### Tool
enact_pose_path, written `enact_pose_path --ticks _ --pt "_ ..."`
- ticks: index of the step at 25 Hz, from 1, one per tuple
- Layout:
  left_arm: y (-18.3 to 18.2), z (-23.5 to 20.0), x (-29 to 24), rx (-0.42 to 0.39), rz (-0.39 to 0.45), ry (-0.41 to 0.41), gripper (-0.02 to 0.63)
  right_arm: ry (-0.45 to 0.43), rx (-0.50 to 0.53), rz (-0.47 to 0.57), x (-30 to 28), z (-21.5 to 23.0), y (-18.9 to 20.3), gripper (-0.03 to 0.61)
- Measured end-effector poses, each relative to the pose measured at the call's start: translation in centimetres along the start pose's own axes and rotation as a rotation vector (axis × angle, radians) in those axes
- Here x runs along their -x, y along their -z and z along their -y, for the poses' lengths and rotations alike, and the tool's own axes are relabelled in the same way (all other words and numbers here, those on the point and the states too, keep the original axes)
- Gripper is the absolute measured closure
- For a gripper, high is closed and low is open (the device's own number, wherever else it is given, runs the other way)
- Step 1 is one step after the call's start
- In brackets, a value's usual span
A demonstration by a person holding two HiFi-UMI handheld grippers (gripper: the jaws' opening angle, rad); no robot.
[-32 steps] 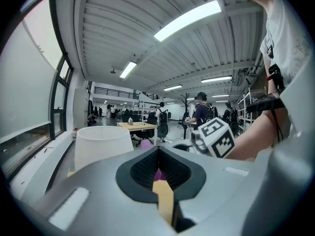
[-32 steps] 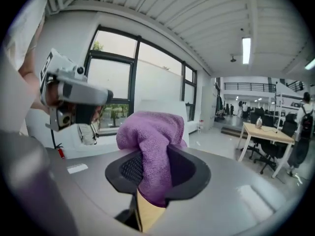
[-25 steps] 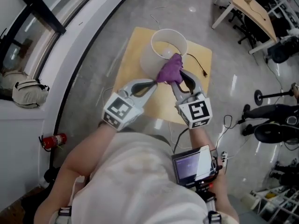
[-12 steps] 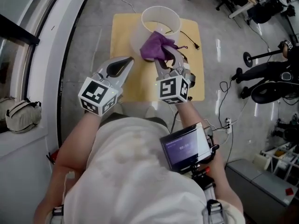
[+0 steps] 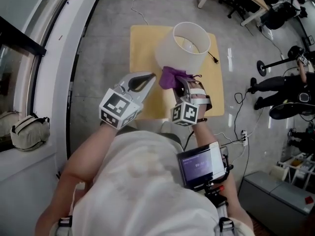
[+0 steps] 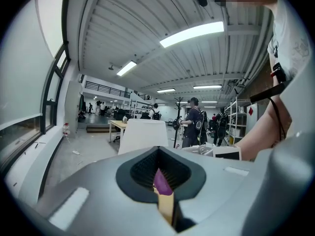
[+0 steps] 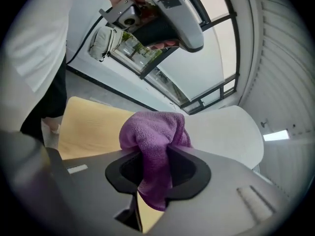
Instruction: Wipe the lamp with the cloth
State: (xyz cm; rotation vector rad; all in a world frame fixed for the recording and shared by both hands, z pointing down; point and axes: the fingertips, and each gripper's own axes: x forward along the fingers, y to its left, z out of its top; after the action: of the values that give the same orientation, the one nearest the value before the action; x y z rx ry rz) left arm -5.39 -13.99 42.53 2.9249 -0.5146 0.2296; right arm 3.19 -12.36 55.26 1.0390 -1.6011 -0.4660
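Bordering lamp (image 5: 183,50) edge: cloth (image 5: 171,76) (R fingers (image 7: 231,191))

Lamp (image 5: 182,50) on board (image 5: 142,43), cloth (image 5: 171,77) beside

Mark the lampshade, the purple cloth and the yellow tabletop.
lampshade (image 5: 179,58), head view, outer white wall.
purple cloth (image 7: 152,132), right gripper view, bunched fold above the jaws.
yellow tabletop (image 5: 140,43), head view, bare corner left of the lampshade.

The head view looks steeply down from above the person onto the lamp (image 5: 170,53) and the yellow counter (image 5: 142,48). The left gripper view faces about level across the room. The right gripper view, seemingly rolled sideways, sits close behind the cloth (image 7: 155,132). All three share the lamp.
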Motion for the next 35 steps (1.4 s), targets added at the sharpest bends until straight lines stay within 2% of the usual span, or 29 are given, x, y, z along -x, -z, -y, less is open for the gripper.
enact_pose_path --ticks 3,7,11,14,16,19,25,28,31,35 --pt "-0.1 -0.5 0.3 0.007 0.014 0.019 0.612 0.016 0.01 0.02 1.4 1.7 -2.0 0.463" --pt "0.1 -2.0 1.0 0.037 0.036 0.024 0.612 0.149 0.064 0.031 4.0 7.3 -5.1 0.463" --pt "0.0 -3.3 1.6 0.06 0.056 0.024 0.612 0.25 0.147 -0.016 5.0 12.1 -7.0 0.463" --pt "0.0 -4.1 2.2 0.068 0.064 0.022 0.612 0.274 0.203 -0.085 4.6 13.6 -7.6 0.463" --pt "-0.3 -4.7 2.7 0.074 0.075 0.017 0.612 0.245 0.243 -0.138 3.4 13.1 -7.5 0.463" --pt "-0.5 -5.5 3.3 0.078 0.088 0.015 0.612 0.152 0.311 -0.193 0.9 10.3 -7.2 0.462" --pt "-0.3 -6.9 4.2 0.079 0.089 -0.003 0.612 -0.082 0.42 -0.216 -3.5 2.8 -6.3 0.46" --pt "-0.4 -7.8 4.8 0.08 0.087 -0.013 0.612 -0.177 0.433 -0.216 -4.2 0.6 -6.8 0.46" --pt "0.2 -9.4 5.7 0.091 0.079 -0.029 0.612 -0.217 0.388 -0.148 -3.5 1.0 -9.9 0.46" --pt "-0.5 -10.8 5.9 0.101 0.093 -0.051 0.612 -0.173 0.395 -0.078 -0.9 7.0 -13.1 0.462"
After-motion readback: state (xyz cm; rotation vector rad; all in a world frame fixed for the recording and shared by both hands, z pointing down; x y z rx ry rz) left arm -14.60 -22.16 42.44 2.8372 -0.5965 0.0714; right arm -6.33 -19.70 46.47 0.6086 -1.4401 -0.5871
